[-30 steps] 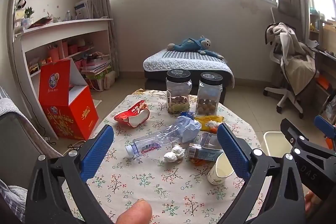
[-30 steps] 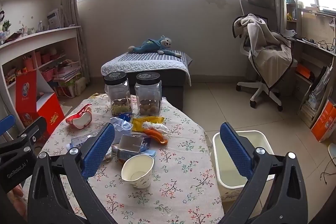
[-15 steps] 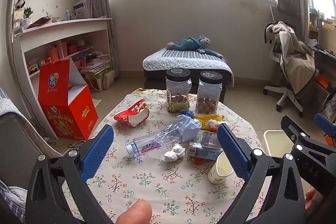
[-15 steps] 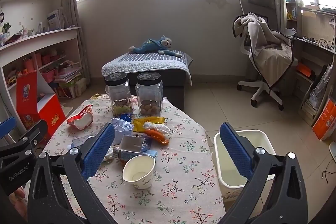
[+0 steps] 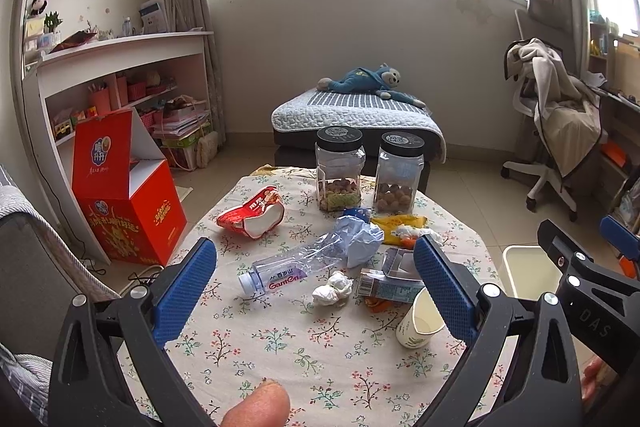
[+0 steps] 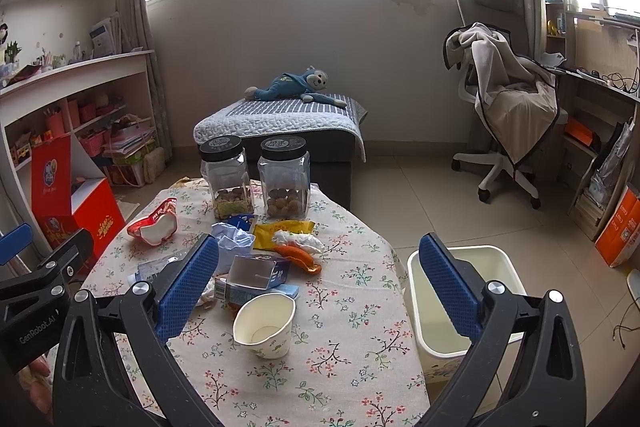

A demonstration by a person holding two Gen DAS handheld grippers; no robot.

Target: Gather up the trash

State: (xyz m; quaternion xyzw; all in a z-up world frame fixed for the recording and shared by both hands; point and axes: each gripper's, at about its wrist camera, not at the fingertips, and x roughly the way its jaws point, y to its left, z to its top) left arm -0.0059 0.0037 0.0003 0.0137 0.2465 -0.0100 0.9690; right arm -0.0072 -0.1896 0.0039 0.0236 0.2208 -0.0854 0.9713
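Both grippers up over near edge of table (image 5: 248, 339), nothing between the jaws

- Left gripper (image 5: 316, 291): jaws wide, empty. Fingertip of person's hand (image 5: 258, 405) shows at bottom of left wrist view
- Right gripper (image 6: 320, 283): jaws wide, empty, hanging above paper cup (image 6: 265, 323)

Trash on flowered tablecloth, mid-table:
- Paper cup upright, empty, nearest the right gripper, tilted a bit
- Small carton (image 6: 256, 273) w/ open flap just behind cup
- Clear plastic bottle (image 5: 288, 267) lying on its side, cap end toward near-left
- Crumpled white tissue (image 5: 334, 289) just in front of bottle
- Blue-white crumpled wrapper (image 5: 360, 237) touching bottle's far end
- Red snack bag (image 5: 254, 213) off to the left, apart from the rest
- Yellow packet (image 6: 282, 229) and orange wrapper (image 6: 298, 255) behind carton

Two jars (image 5: 340, 169) w/ black lids upright at far edge of table, side by side

White bin (image 6: 452, 291) on floor just right of table, open top, looks empty
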